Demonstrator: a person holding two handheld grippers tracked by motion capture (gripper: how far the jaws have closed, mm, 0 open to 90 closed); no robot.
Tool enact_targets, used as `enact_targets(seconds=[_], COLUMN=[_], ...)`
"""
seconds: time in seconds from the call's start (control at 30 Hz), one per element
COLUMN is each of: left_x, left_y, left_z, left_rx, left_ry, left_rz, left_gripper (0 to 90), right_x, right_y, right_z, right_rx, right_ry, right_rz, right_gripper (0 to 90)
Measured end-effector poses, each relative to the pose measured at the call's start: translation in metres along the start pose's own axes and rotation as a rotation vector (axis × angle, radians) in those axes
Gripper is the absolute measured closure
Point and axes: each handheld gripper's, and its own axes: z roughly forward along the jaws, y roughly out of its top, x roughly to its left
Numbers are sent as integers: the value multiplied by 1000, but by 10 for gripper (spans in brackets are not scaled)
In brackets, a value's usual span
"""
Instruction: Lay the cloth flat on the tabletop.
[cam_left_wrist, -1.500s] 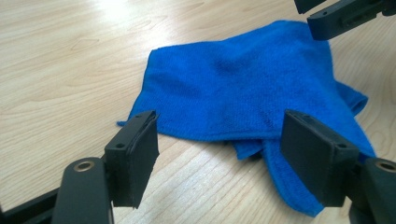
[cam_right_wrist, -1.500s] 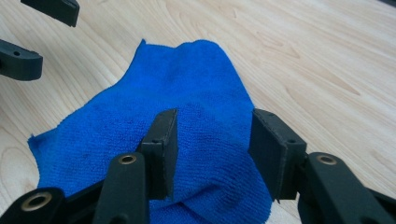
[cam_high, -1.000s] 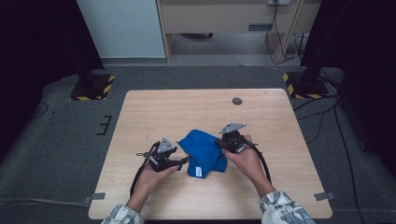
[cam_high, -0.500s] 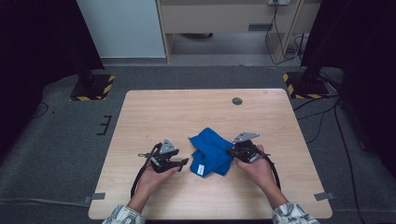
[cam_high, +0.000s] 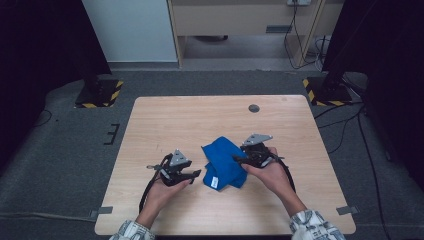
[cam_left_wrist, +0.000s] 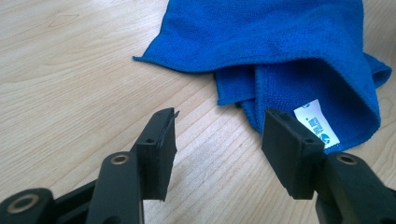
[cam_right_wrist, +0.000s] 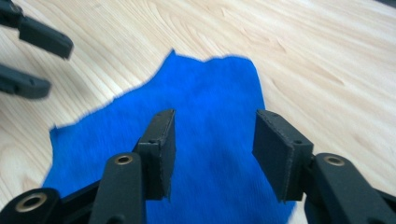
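A blue cloth (cam_high: 225, 162) lies folded and rumpled on the wooden table (cam_high: 200, 120), a white label (cam_left_wrist: 315, 123) at its near edge. My right gripper (cam_high: 239, 159) hangs over the cloth's right side. Its jaws have just been opening and stand apart above the cloth (cam_right_wrist: 210, 93), not pressing it. My left gripper (cam_high: 194, 174) sits just left of the cloth, pointing at it. Its jaws have just been closing a little, but they are still open with bare table between them (cam_left_wrist: 219, 130). The left gripper's fingers (cam_right_wrist: 44, 37) also appear in the right gripper view.
A small dark round disc (cam_high: 254, 108) sits in the table's far right part. Beyond the far edge, two stands with yellow-black striped bases (cam_high: 100, 95) (cam_high: 320, 92) rest on the grey floor, and a cabinet (cam_high: 240, 20) stands behind them.
The right gripper drew a cloth edge toward the right, then let it go. The cloth went from a broad heap to a narrower fold. The left hand stayed put.
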Motion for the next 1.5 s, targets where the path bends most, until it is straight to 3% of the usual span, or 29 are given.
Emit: enact_targets(seconds=[0.43, 0.5, 0.6, 0.8, 0.97, 1.23, 1.27, 1.3, 1.37, 1.4, 1.5], left_x=[6, 7, 10, 14, 18, 18, 18, 17, 17, 17, 16], left_y=[-2, -3, -4, -5, -5, -5, -5, -5, -5, -5, -5], left_z=[1, 0, -3, -8, -8, -9, -9, -8, -8, -8, -8], left_rx=[7, 4, -7, -21, -24, -20, -19, -18, -18, -18, -19], left_ry=[4, 9, 15, 38, 43, 43, 42, 41, 41, 39, 35], left_rz=[-15, -25, -44, -76, -88, -88, -86, -84, -84, -82, -82], left_gripper=[454, 458, 463, 467, 471, 473, 473, 475, 475, 477, 479], right_x=[5, 6, 7, 12, 16, 16, 16, 16, 16, 16, 14], right_y=[32, 37, 40, 45, 42, 39, 39, 39, 38, 39, 40], right_z=[59, 75, 83, 108, 122, 127, 127, 127, 127, 126, 123], right_rx=[60, 77, 79, 111, 125, 152, 152, 145, 142, 143, 139], right_ry=[44, 53, 66, 78, 76, 71, 71, 73, 74, 76, 81], right_rz=[-63, -73, -72, -73, -80, -89, -90, -91, -90, -85, -61], right_gripper=[526, 546, 559, 504, 475, 494, 511, 611, 651, 754, 847])
